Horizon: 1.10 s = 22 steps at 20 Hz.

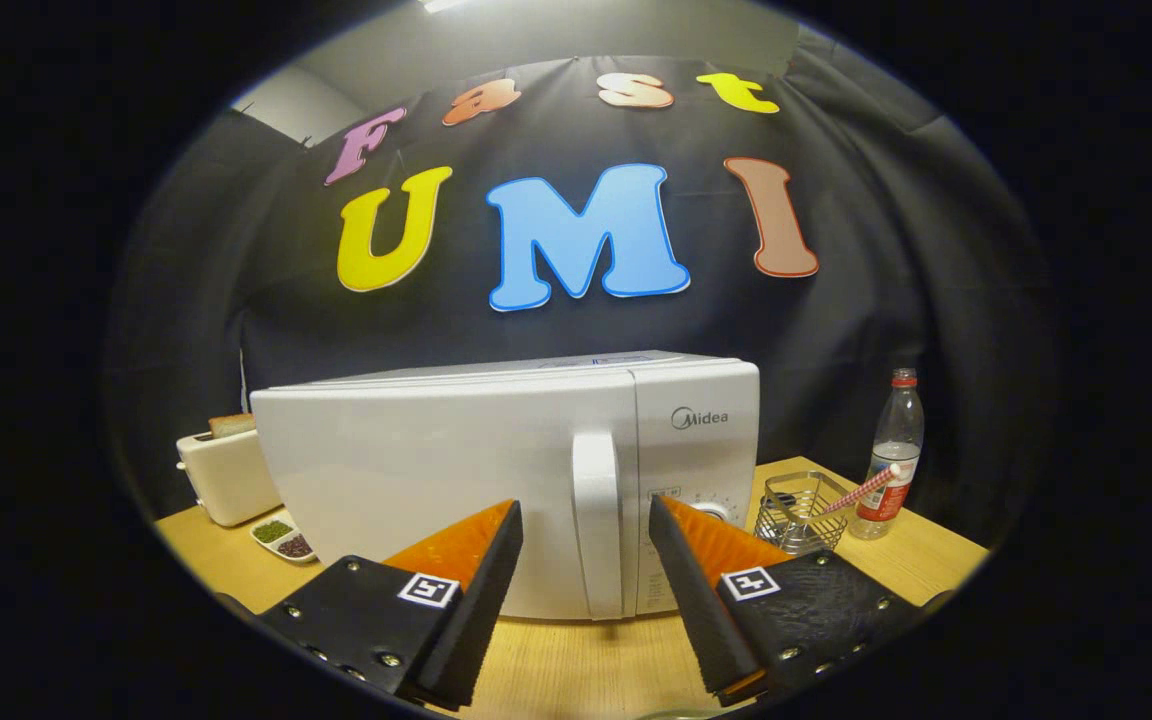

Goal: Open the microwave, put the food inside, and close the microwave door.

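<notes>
Tool (584,525) spread wide, handle (598,520) of the shut microwave (456,440) between fingers. Risk: closing off-centre, fingers slip off when pulling.

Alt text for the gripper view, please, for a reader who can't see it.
The open gripper faces a closed white microwave, its fingers either side of the door handle. A toaster stands left of the microwave, a wire basket and bottle right.
</notes>
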Each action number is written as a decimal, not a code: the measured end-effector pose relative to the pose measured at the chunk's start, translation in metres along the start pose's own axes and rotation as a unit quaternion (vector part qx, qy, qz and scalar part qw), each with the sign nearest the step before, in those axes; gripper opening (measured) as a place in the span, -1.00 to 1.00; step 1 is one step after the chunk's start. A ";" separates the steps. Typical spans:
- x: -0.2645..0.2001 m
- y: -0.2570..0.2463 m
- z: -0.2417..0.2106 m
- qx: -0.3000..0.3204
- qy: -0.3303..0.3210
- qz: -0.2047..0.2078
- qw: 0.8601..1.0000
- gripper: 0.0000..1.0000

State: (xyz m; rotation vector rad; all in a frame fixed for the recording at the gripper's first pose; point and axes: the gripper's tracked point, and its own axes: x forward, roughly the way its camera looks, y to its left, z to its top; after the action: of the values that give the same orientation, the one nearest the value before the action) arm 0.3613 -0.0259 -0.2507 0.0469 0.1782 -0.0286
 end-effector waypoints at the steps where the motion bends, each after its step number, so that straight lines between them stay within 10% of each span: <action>1: 0.007 -0.001 -0.003 -0.006 0.003 -0.007 1.000 0.61; 4: 0.016 0.002 -0.008 0.001 0.012 -0.006 1.000 0.51; 8: 0.020 -0.009 -0.009 0.015 0.017 -0.025 0.999 -0.37; 22: -0.006 -0.004 -0.015 -0.022 0.046 -0.025 0.998 -0.71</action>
State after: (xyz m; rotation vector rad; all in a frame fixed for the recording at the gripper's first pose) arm 0.3529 -0.0288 -0.2648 0.0007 0.2723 -0.0725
